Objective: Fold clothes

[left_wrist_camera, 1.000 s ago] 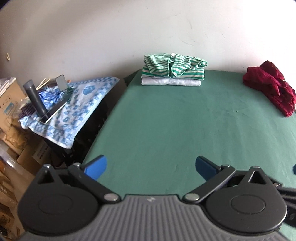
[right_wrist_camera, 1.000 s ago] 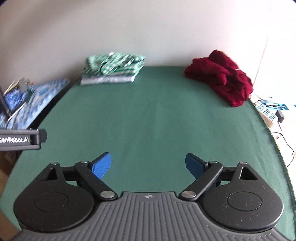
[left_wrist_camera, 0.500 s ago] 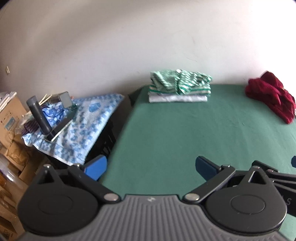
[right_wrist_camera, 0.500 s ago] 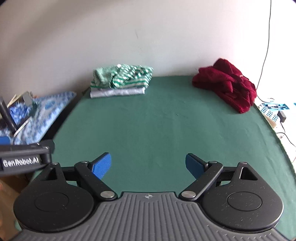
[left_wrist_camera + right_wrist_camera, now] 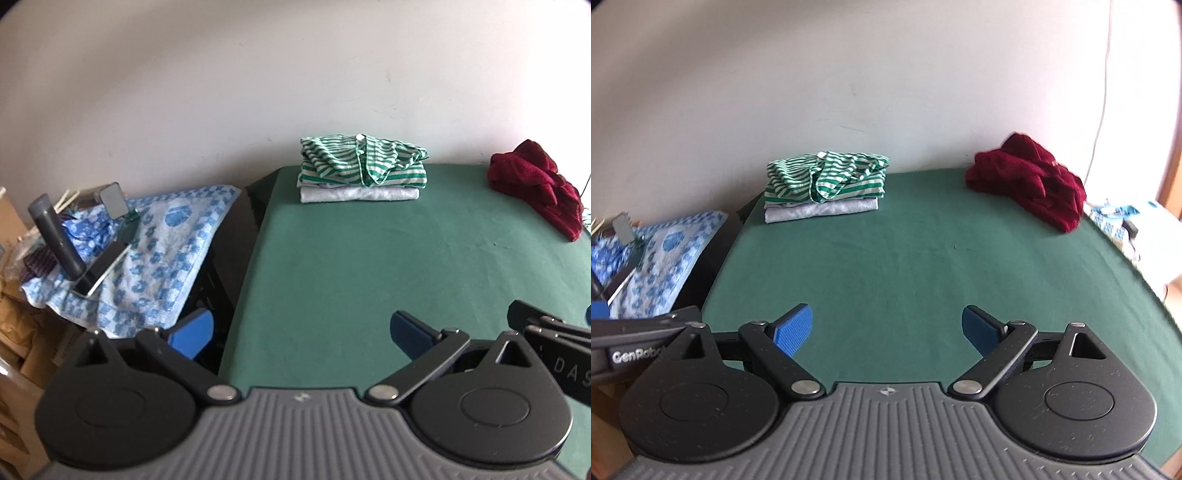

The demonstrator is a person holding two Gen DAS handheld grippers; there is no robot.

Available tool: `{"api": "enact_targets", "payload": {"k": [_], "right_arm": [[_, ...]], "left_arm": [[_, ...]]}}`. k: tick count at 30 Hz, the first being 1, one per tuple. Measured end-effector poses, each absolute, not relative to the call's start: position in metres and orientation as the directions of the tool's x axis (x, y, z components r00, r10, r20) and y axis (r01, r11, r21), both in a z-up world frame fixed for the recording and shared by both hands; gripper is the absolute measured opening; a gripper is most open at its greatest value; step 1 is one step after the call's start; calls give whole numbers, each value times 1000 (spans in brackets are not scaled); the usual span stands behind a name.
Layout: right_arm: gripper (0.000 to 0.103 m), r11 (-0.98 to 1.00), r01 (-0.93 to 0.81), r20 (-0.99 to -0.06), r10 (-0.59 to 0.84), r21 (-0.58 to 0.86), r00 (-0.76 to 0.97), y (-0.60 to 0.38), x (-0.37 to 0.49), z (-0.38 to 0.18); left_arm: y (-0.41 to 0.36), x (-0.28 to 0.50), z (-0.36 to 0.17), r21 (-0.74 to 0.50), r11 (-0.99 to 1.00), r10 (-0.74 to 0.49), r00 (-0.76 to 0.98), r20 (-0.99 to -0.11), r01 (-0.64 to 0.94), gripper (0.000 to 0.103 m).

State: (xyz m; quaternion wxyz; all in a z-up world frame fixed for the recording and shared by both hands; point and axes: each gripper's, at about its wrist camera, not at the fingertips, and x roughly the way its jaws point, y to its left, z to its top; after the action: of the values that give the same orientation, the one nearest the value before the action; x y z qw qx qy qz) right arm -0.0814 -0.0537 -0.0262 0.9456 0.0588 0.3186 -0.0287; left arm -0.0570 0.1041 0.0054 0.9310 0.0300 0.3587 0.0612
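Both grippers hang over the near edge of the green table, side by side, and neither has hold of anything. The left gripper has its blue pads spread wide with bare cloth showing between them; the right gripper is spread just as wide and just as empty.

At the back of the table, against the wall, sits a neat stack: a green striped shirt folded on top of a grey folded garment. That pair looks finished to me.

What seems left to do is the red garment, a crumpled heap at the far right corner, close to the wall and touching the table's right edge. It is well apart from both grippers, with open green cloth all the way between. From the right gripper it lies ahead and off to the right. In the left wrist view the same heap sits far out toward the right margin, so the right hand is plainly the nearer one.

The heap stretches roughly along the right-hand edge, running from the wall toward the near side, with its lower end drooping closest to the grippers. I would guess the reach starts there, with the right hand going forward and rightward. Where its collar or hems lie I cannot tell from the bunched folds.
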Motion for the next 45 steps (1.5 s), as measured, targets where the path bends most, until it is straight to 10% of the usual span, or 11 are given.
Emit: {"api": "enact_targets", "payload": {"k": [45], "right_arm": [[90,995,82,-680,-19,60,733,-40,-45,-41]], "left_arm": [[107,-39,-14,124,980,198,699,-687,-155,102]]}}
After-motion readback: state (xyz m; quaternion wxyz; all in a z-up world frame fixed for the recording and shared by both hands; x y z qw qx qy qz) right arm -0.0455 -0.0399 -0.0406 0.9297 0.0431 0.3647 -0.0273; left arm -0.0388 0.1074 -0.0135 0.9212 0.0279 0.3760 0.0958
